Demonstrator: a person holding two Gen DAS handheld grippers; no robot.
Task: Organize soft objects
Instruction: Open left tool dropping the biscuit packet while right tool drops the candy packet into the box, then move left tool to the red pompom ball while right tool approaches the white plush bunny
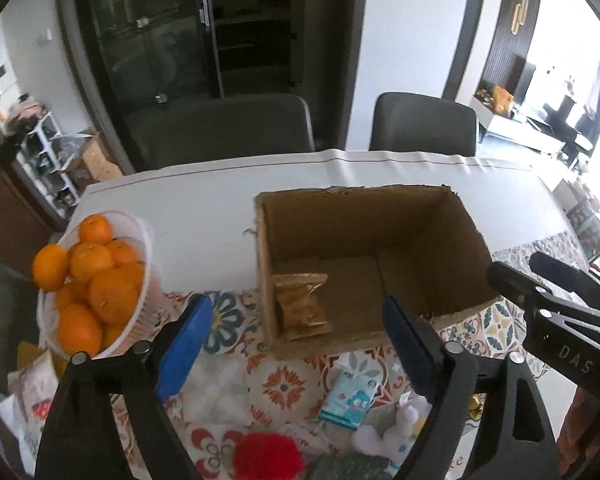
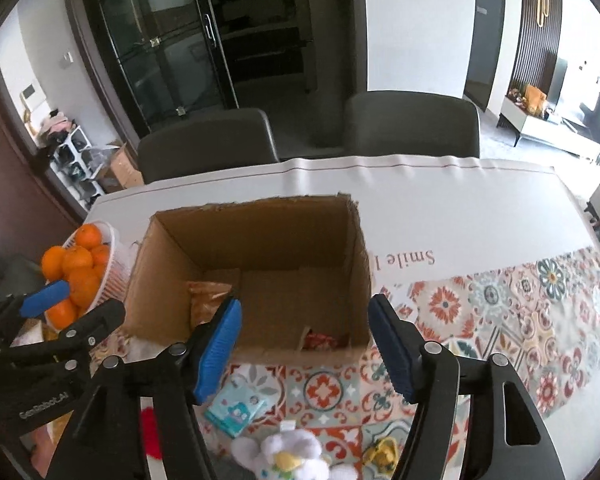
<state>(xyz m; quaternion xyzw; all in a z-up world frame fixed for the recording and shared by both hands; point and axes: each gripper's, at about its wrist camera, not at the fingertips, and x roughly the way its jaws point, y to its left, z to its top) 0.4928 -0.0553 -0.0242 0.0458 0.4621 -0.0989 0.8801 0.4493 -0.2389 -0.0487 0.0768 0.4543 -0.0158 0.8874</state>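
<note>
Open cardboard box (image 1: 364, 264) sits mid-desk, an amber packet (image 1: 302, 306) lying on its floor against the left wall and, seen from the right wrist, a red wrapper (image 2: 320, 340) tucked in the near corner. A white basket of oranges (image 1: 96, 280) stands just left of the box, two grey chairs (image 2: 412, 124) behind the desk (image 2: 460, 216). On the patterned cloth in front of the box lie the soft things: a teal tissue pack (image 1: 346, 396), a white plush toy (image 2: 296, 454), a red fluffy ball (image 1: 268, 458), a grey woolly piece (image 1: 348, 468) cut off by the bottom edge. Left gripper (image 1: 300, 344) angles down toward the box's near wall, jaws released, nothing between them; right gripper (image 2: 304, 348) likewise tilted down, jaws released and empty. A small yellow item (image 2: 380, 454) beside the plush is too blurred to name.
</note>
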